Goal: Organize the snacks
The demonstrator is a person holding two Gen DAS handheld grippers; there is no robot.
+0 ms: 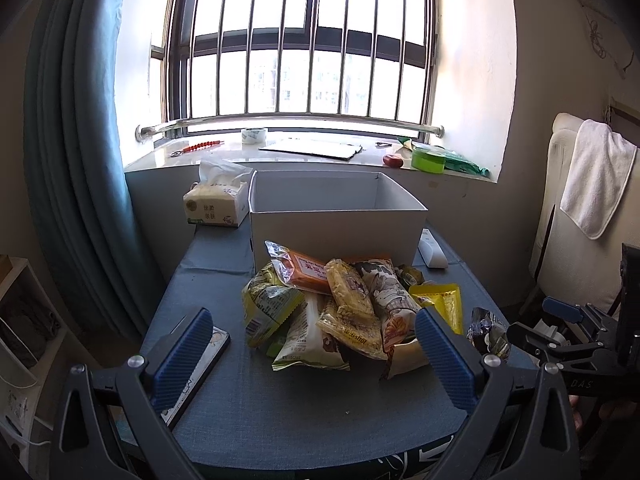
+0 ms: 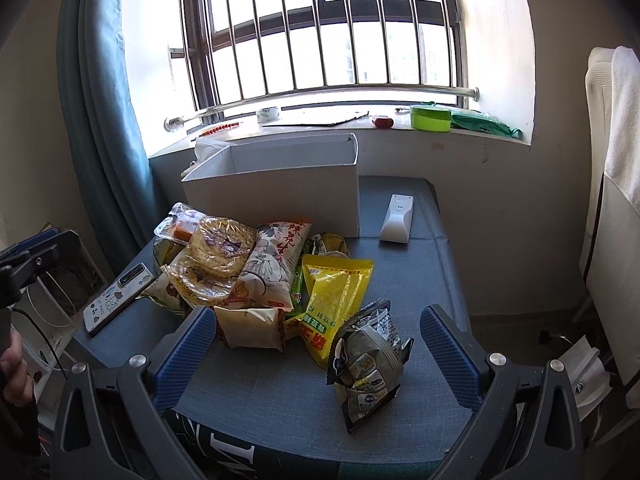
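A heap of snack packets [image 1: 340, 304] lies on the blue-grey table [image 1: 280, 412] in front of an open white box [image 1: 336, 216]. In the right wrist view the same heap [image 2: 240, 272] includes a yellow pouch [image 2: 334, 300] and a dark grey packet [image 2: 368, 364] standing apart at the front. My left gripper [image 1: 316, 352] is open, its blue pads either side of the heap's near edge, holding nothing. My right gripper [image 2: 318, 348] is open too, with the dark grey packet and a tan packet [image 2: 250, 330] between its fingers but untouched. The white box [image 2: 276, 196] looks empty.
A phone [image 2: 118, 298] lies at the table's left edge and a white remote [image 2: 397, 218] beside the box. A tissue pack [image 1: 216, 204] stands left of the box. The windowsill holds tape, a green tub [image 1: 428, 159] and papers. A curtain hangs left; a chair with a towel [image 1: 596, 176] stands right.
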